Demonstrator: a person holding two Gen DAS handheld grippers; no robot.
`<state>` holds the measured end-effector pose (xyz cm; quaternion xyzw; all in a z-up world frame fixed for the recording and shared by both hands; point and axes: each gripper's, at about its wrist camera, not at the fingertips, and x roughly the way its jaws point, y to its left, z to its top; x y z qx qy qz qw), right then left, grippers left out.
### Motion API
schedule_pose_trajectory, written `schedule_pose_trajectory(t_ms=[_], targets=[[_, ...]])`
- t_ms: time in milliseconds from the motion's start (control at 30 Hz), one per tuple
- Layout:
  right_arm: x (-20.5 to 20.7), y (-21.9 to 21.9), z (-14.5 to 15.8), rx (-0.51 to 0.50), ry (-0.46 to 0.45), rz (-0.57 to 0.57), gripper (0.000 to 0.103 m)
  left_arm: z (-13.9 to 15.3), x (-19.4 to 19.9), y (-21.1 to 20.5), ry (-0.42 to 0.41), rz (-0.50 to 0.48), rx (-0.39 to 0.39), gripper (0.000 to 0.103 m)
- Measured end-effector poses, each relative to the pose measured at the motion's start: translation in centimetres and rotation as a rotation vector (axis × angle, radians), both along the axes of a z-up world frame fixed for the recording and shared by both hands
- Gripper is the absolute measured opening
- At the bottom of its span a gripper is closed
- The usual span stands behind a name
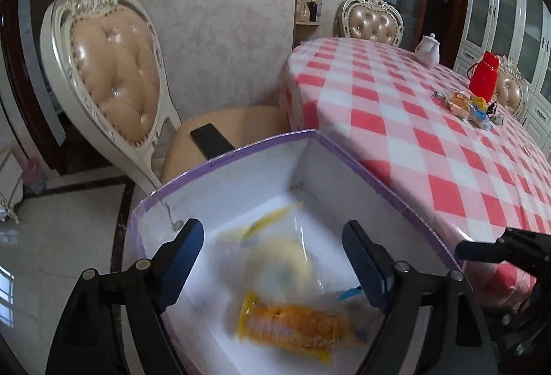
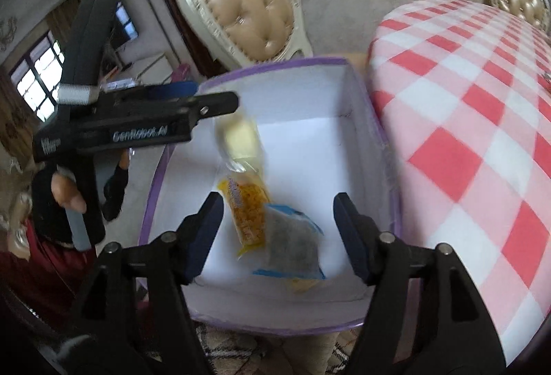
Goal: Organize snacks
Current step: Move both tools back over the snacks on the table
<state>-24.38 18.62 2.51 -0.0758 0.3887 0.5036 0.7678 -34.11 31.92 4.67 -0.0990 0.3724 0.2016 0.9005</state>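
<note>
A white box with a purple rim (image 1: 261, 147) (image 2: 275, 64) sits beside the checked table. My left gripper (image 1: 272, 257) is open above it; a blurred pale yellow snack packet (image 1: 275, 257) (image 2: 241, 137) is in mid-air between and below its fingers. An orange snack packet (image 1: 292, 326) (image 2: 246, 213) lies on the box floor. My right gripper (image 2: 279, 233) is open over the box, above a blue-edged dark packet (image 2: 292, 244). More snack packets (image 1: 471, 106) lie on the table (image 1: 396, 120). The left gripper shows in the right wrist view (image 2: 220, 102).
A cream padded chair (image 1: 113, 71) stands behind the box with a black phone (image 1: 211, 140) on its seat. A white teapot (image 1: 428, 47) and red flask (image 1: 484, 75) stand on the table. A second chair (image 1: 373, 18) and cabinets are beyond.
</note>
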Motion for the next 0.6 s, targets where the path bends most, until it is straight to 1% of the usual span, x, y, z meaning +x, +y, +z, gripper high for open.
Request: schedule_pose_trajectory(t_ms=[67, 167, 200, 233, 267, 300, 333, 367, 433, 467, 567, 600], targets=[[0.9, -1.4, 0.4, 0.018, 0.001, -0.041, 0.071, 1.1, 0.9, -1.1, -0.024, -0.013, 0.008, 0.084], [2.5, -4.1, 1.2, 0.047, -0.011, -0.115, 0.073, 3.3, 2.8, -4.1, -0.079, -0.075, 0.029, 0.085], [3.5, -5.5, 1.5, 0.055, -0.022, -0.162, 0.074, 4.2, 3.7, -5.4, -0.102, -0.104, 0.045, 0.085], [4.1, -6.7, 1.8, 0.062, -0.029, -0.201, 0.075, 5.3, 5.0, -7.3, -0.144, -0.145, 0.070, 0.086], [4.9, -8.1, 2.1, 0.071, -0.036, -0.245, 0.075, 5.8, 5.9, -8.4, -0.167, -0.165, 0.081, 0.087], [5.9, -10.3, 2.4, 0.082, -0.048, -0.309, 0.076, 6.3, 7.1, -10.0, -0.192, -0.192, 0.090, 0.088], [6.5, -11.7, 2.6, 0.086, -0.060, -0.356, 0.078, 6.7, 8.9, -11.7, -0.210, -0.236, 0.083, 0.091], [7.1, -13.6, 2.9, 0.087, -0.075, -0.410, 0.079, 6.8, 10.6, -13.3, -0.213, -0.277, 0.062, 0.094], [8.5, -17.1, 3.1, 0.060, -0.107, -0.525, 0.083, 6.2, 15.3, -16.6, -0.187, -0.354, -0.012, 0.094], [9.2, -19.2, 3.1, 0.040, -0.120, -0.584, 0.083, 5.7, 16.7, -17.7, -0.170, -0.379, -0.045, 0.094], [11.3, -25.0, 2.5, -0.006, -0.120, -0.717, 0.085, 3.3, 22.9, -22.1, -0.088, -0.489, -0.194, 0.094], [12.3, -27.7, 2.2, -0.016, -0.110, -0.773, 0.085, 2.4, 25.4, -23.9, -0.062, -0.518, -0.242, 0.094]])
